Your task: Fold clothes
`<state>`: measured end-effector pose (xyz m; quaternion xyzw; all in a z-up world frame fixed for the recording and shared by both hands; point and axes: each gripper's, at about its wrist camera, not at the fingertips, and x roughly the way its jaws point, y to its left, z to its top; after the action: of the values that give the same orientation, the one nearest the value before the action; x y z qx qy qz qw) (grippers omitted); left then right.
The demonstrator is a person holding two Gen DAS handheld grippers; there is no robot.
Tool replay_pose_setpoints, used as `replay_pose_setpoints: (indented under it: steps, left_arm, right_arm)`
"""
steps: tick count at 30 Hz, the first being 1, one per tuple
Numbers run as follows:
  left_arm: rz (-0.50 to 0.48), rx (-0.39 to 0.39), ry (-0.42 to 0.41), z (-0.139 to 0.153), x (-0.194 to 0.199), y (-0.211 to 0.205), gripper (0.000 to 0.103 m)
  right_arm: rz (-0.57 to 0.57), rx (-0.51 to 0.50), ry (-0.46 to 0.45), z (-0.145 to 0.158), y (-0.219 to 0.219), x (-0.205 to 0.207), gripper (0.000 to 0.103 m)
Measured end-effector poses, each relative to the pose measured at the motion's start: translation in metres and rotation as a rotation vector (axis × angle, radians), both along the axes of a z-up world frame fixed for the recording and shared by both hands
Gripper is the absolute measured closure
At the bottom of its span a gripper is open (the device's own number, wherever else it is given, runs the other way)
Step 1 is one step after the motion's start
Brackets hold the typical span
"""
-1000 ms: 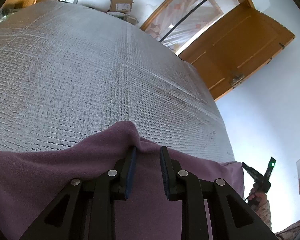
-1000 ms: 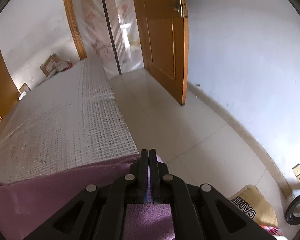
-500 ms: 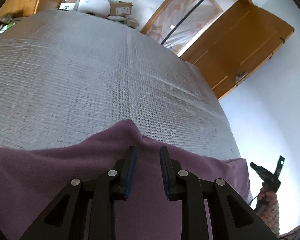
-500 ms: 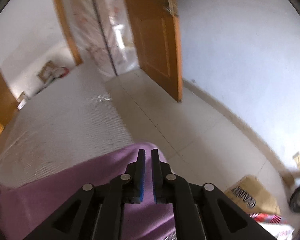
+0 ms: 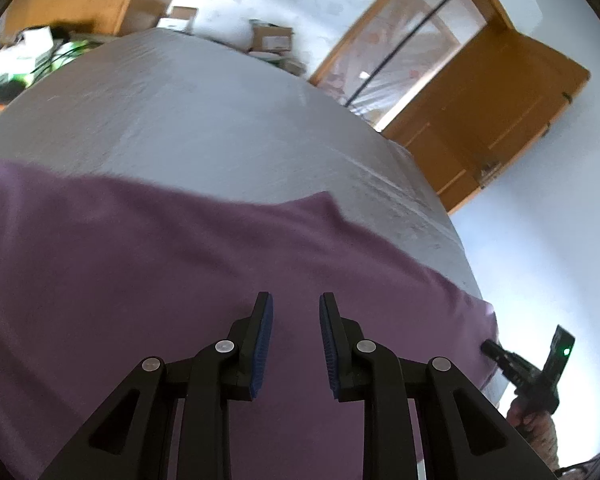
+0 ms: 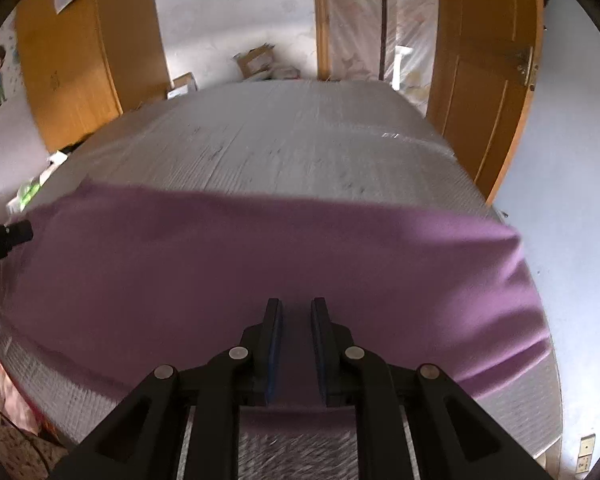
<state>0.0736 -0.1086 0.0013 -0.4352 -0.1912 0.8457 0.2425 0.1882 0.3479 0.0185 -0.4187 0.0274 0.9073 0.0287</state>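
A purple garment (image 5: 140, 264) lies spread across the near end of a bed with a grey quilted cover (image 5: 204, 120). My left gripper (image 5: 294, 308) hovers over the cloth, open, with nothing between its fingers. In the right wrist view the same purple garment (image 6: 260, 260) stretches from left to right over the grey quilted cover (image 6: 300, 140), and my right gripper (image 6: 296, 308) stands open above its near edge, holding nothing. The right gripper's tip (image 5: 496, 350) shows at the garment's right end in the left wrist view. The left gripper's tip (image 6: 12, 234) shows at the garment's left end.
An open wooden door (image 6: 488, 72) stands at the bed's far right corner, with a plastic-covered doorway (image 6: 360, 20) behind. Cardboard boxes (image 6: 256, 60) sit on the floor past the bed. A wooden wardrobe (image 6: 68, 64) is at the left. White wall lies right of the bed.
Both grippers have let go of the purple garment and drawn back. The cloth now lies flat on the bed. The right gripper has opened and swung to face the bed.
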Motion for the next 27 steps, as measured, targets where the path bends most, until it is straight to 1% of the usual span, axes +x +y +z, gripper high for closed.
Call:
replay_pose_setpoints:
  steps: [3, 5, 8, 12, 14, 15, 17, 18, 19, 22, 24, 27]
  left_arm:
    - [0.034, -0.006, 0.001, -0.004, 0.016, -0.019, 0.078]
    - [0.058, -0.003, 0.005, -0.005, 0.023, -0.027, 0.078]
    - [0.128, 0.024, 0.008, -0.007, 0.031, -0.045, 0.078]
    - [0.213, 0.051, 0.013, -0.008, 0.046, -0.08, 0.078]
    - [0.258, 0.03, 0.013, -0.009, 0.052, -0.094, 0.078]
    - [0.281, 0.018, 0.013, -0.009, 0.054, -0.101, 0.078]
    - [0.305, 0.052, 0.014, -0.012, 0.059, -0.113, 0.078]
    - [0.311, 0.056, 0.014, -0.012, 0.061, -0.116, 0.078]
    - [0.315, 0.056, 0.015, -0.013, 0.063, -0.118, 0.078]
    - [0.322, 0.055, 0.024, -0.011, 0.07, -0.125, 0.078]
    - [0.316, 0.047, 0.023, -0.011, 0.071, -0.126, 0.078]
    - [0.318, 0.065, 0.021, -0.012, 0.073, -0.13, 0.078]
  right_arm:
    - [-0.014, 0.028, 0.016, -0.001, -0.004, 0.009, 0.087]
    - [-0.023, 0.035, 0.016, -0.002, -0.001, 0.014, 0.084]
    - [-0.059, 0.043, 0.011, 0.001, 0.006, 0.024, 0.081]
    - [-0.101, 0.057, 0.003, 0.004, 0.006, 0.023, 0.081]
    - [-0.122, 0.082, 0.004, 0.002, 0.002, 0.023, 0.081]
    - [-0.141, 0.097, 0.014, 0.004, 0.0, 0.023, 0.081]
    - [-0.183, 0.101, 0.05, 0.009, -0.003, 0.025, 0.081]
    - [-0.186, 0.081, 0.066, 0.012, -0.003, 0.025, 0.081]
    - [-0.184, 0.064, 0.081, 0.015, -0.004, 0.025, 0.081]
    - [-0.109, 0.048, 0.114, 0.026, -0.026, 0.021, 0.081]
    - [-0.077, 0.049, 0.101, 0.024, -0.039, 0.017, 0.081]
    - [-0.028, 0.052, 0.082, 0.02, -0.058, 0.01, 0.081]
